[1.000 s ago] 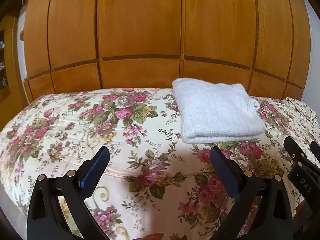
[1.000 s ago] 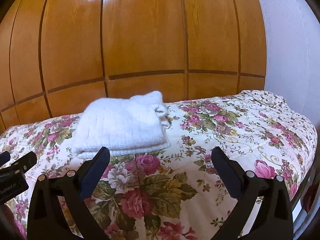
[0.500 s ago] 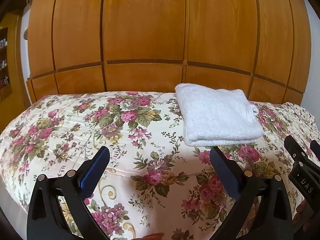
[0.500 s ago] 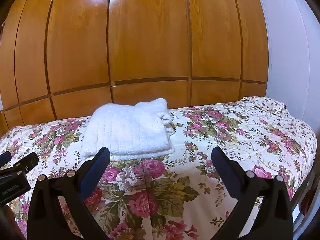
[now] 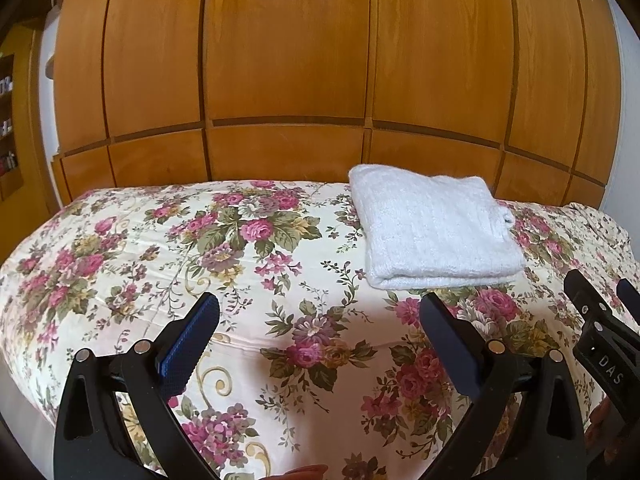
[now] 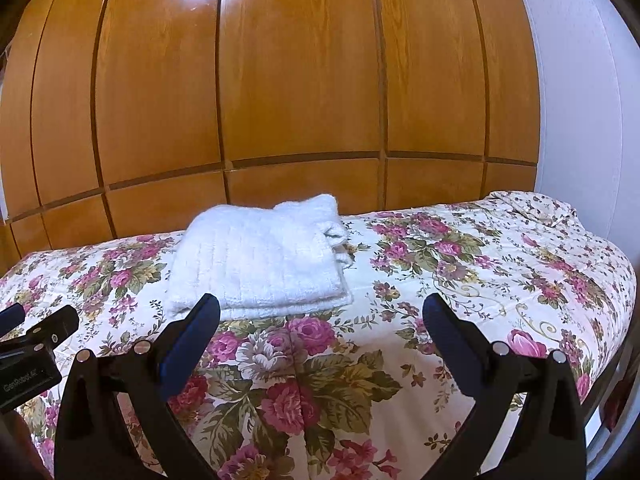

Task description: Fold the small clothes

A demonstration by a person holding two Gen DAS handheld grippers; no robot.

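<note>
We see the white folded garment lying on the bed, near its far edge and just in front of the wooden wardrobe. From the left gripper it lies ahead and to the right; from the right gripper it lies ahead and to the left, so the garment sits between our two lines of reach. In the right wrist view its near folded edge is just beyond the left finger of that gripper, so we judge that the right one is nearer. Its long axis seems to run from near to far, a little slanted, with loose ends at its right side. The fingers of both grippers are spread wide and hold nothing, apart from the garment. No container shows in the pictures. The garment looks already folded, so the next move is perhaps only a release or a small correction.
</note>
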